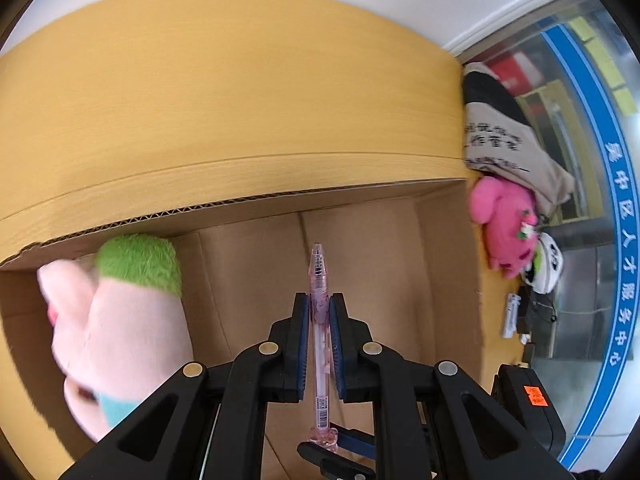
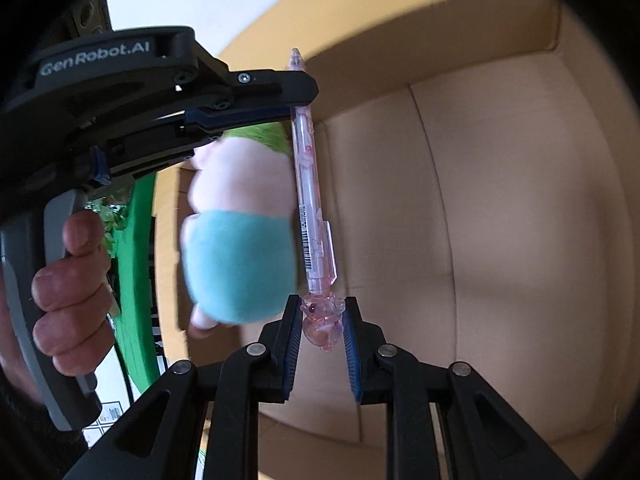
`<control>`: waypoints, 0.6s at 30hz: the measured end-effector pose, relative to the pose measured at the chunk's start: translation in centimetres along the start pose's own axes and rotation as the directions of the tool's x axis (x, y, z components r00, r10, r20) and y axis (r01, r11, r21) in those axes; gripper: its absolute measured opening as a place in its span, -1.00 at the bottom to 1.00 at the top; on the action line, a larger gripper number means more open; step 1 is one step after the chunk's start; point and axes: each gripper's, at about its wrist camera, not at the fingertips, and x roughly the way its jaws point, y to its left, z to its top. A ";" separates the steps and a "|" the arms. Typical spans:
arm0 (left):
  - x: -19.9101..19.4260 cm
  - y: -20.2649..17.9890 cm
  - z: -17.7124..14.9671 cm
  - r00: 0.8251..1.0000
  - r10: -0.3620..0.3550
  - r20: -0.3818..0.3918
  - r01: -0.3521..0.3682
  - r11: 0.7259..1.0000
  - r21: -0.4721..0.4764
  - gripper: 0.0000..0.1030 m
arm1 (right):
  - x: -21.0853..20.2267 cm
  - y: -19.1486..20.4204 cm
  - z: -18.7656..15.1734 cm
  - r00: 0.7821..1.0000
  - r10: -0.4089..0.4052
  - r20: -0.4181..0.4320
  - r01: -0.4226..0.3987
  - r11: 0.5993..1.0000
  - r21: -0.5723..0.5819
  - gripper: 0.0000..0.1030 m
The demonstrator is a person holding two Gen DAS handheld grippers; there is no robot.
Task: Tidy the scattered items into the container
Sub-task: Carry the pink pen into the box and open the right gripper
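Our left hand-held gripper [image 1: 319, 316] squeezes the pink pen [image 1: 320, 320] over the open cardboard box [image 1: 400, 264], our right hand-held gripper [image 2: 322, 320] pinches its end, one plush doll [image 1: 120, 320] is inside, and a pink toy [image 1: 506, 224] waits outside.

box [image 1: 360, 248] right half: open floor | left side: plush toy [image 1: 120, 320] blocks | far flap [image 1: 240, 100] upright

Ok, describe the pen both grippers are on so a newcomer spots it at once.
Look over the open cardboard box with the pink, green and teal plush toy inside. The pen hangs above it, left gripper clamping its barrel, right gripper around its ornament end. Only it is slim, clear pink plastic.
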 end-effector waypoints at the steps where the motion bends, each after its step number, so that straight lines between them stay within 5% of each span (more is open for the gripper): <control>1: 0.6 0.4 0.2 1.000 0.001 -0.006 -0.001 1.000 -0.007 -0.80 | 0.7 -0.3 0.2 1.000 -0.005 -0.011 0.005 1.000 0.006 -0.62; 9: 5.1 2.5 0.7 0.998 0.035 -0.055 -0.038 0.998 -0.055 -0.80 | 5.0 -2.4 1.3 0.995 -0.043 -0.087 0.047 0.998 0.041 -0.61; 15: 6.0 2.3 0.9 0.995 0.081 -0.057 -0.084 0.995 -0.052 -0.79 | 5.3 -2.9 1.4 0.998 -0.028 -0.063 0.031 0.999 0.042 -0.58; 16: 5.9 2.1 0.7 0.994 0.092 -0.054 -0.095 0.995 -0.043 -0.73 | 5.2 -3.0 1.4 0.998 -0.036 -0.059 0.038 0.998 0.043 -0.55; 18: 5.0 1.8 0.4 0.995 0.094 -0.033 -0.096 0.994 -0.043 -0.42 | 4.4 -3.0 1.3 0.998 -0.044 -0.041 0.046 0.998 0.046 -0.06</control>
